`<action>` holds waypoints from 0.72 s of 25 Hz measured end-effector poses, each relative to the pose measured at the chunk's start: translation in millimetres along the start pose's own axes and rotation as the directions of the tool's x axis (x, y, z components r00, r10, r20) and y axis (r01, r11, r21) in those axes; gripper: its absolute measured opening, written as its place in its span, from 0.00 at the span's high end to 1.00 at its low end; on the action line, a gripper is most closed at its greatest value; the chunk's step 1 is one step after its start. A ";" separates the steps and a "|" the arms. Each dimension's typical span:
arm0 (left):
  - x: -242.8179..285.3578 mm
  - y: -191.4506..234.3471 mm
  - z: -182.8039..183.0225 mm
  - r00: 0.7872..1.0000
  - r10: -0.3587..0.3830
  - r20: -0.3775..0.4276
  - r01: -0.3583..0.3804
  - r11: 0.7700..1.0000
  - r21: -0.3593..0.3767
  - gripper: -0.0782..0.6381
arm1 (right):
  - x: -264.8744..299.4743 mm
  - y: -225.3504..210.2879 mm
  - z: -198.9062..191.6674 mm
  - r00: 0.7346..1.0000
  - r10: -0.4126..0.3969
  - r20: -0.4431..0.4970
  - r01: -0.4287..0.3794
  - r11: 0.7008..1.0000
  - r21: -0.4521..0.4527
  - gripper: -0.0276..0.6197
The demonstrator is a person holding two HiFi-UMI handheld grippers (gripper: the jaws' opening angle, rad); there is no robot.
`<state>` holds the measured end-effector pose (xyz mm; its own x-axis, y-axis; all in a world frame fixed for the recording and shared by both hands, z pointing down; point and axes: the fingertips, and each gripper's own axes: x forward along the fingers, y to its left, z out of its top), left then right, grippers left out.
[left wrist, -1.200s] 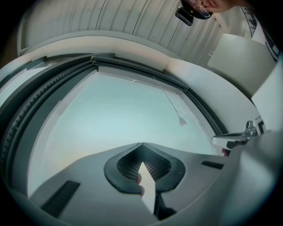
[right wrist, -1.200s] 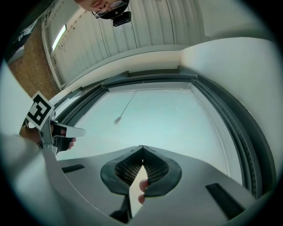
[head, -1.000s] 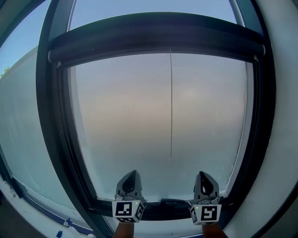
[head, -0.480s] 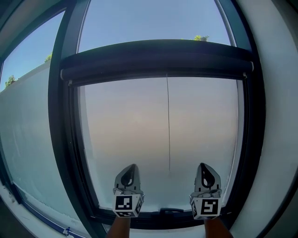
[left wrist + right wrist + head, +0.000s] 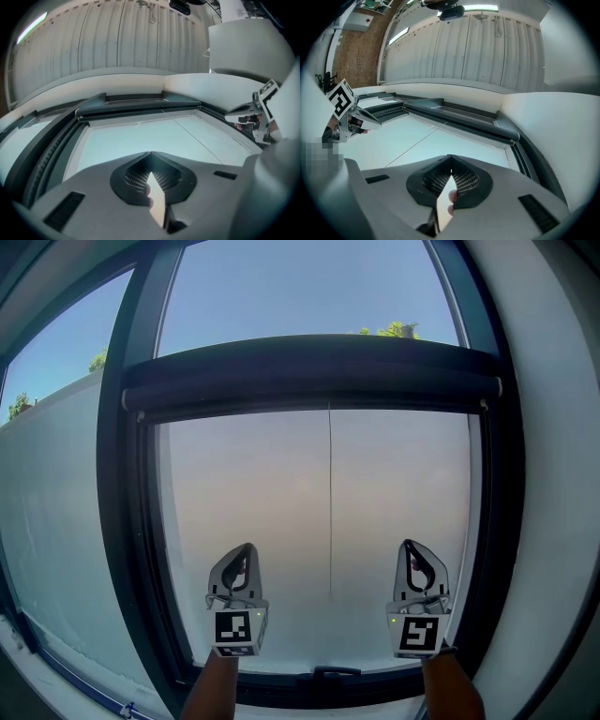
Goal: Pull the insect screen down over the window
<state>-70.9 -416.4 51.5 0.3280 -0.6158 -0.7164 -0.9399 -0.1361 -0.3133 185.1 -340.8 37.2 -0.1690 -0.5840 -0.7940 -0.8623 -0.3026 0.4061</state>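
Observation:
The insect screen's dark bar runs across the window, well above both grippers. A thin pull cord hangs from its middle down the hazy lower pane. My left gripper is left of the cord and my right gripper is right of it. Both point upward, shut, with nothing between the jaws, and touch neither cord nor bar. The left gripper view shows its shut jaw tips, the bar and the cord. In the right gripper view, its shut tips are below the bar and cord.
A dark window frame borders the pane on both sides, with a small handle on the bottom rail. A second pane lies to the left and a white wall to the right. Each gripper view shows the other gripper: right, left.
Both grippers have risen together in front of the lower pane, still shut. The head view has tilted up, so more sky shows above the bar.

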 end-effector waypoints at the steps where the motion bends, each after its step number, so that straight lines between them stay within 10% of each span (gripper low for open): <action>1: 4.5 4.7 3.2 1.000 0.007 0.002 -0.007 1.000 0.027 0.89 | 6.0 -1.9 1.4 1.000 0.007 -0.005 -0.007 1.000 -0.013 0.95; 7: 32.7 33.4 21.4 0.999 0.035 0.014 -0.037 0.966 0.255 0.89 | 40.2 -8.0 -0.9 0.992 0.091 -0.093 -0.104 0.982 -0.156 0.95; 18: 81.7 57.6 54.7 0.998 0.064 0.025 -0.066 0.809 0.584 0.89 | 94.3 -21.4 -4.7 0.967 0.118 -0.224 -0.209 0.872 -0.443 0.82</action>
<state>-93.0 -432.1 -59.2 0.2696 -0.6039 -0.7501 -0.7263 0.3839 -0.5701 189.9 -393.0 -44.2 -0.1581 -0.7697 -0.6185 -0.5052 -0.4751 0.7204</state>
